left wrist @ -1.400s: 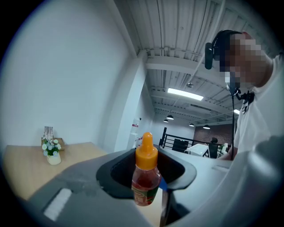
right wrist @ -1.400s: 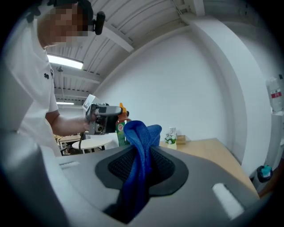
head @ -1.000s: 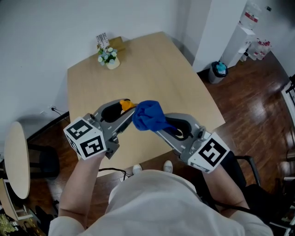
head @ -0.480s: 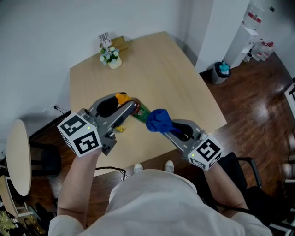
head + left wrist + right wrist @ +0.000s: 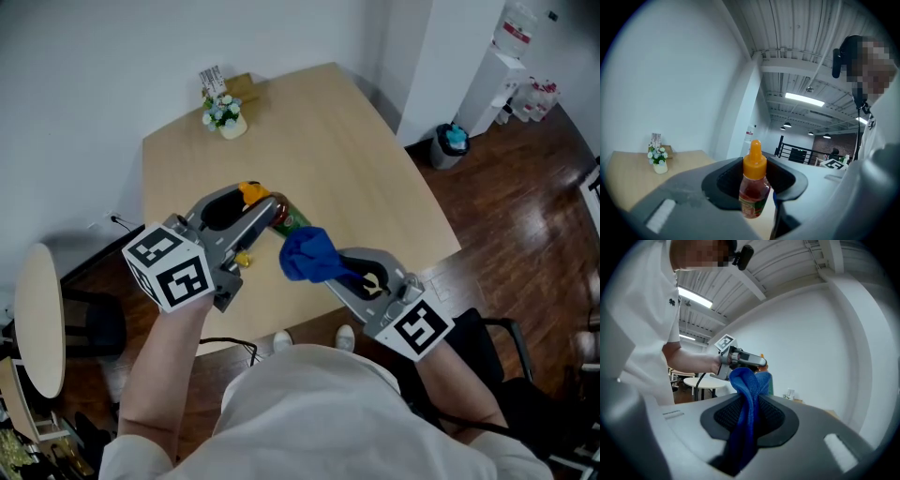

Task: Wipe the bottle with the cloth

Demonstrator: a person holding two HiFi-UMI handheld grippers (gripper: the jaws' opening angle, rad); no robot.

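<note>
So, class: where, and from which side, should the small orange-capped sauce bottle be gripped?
Grip the small orange-capped sauce bottle just under its cap, from the cap end, as the left tool does: its labelled body juts free for the blue cloth.

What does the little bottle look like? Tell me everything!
The bottle is small and clear, with red-brown sauce inside, an orange pointed cap and a green-and-red label. The left gripper pinches its sides, holding it above the table. The blue cloth seems to touch its bottom end.
</note>
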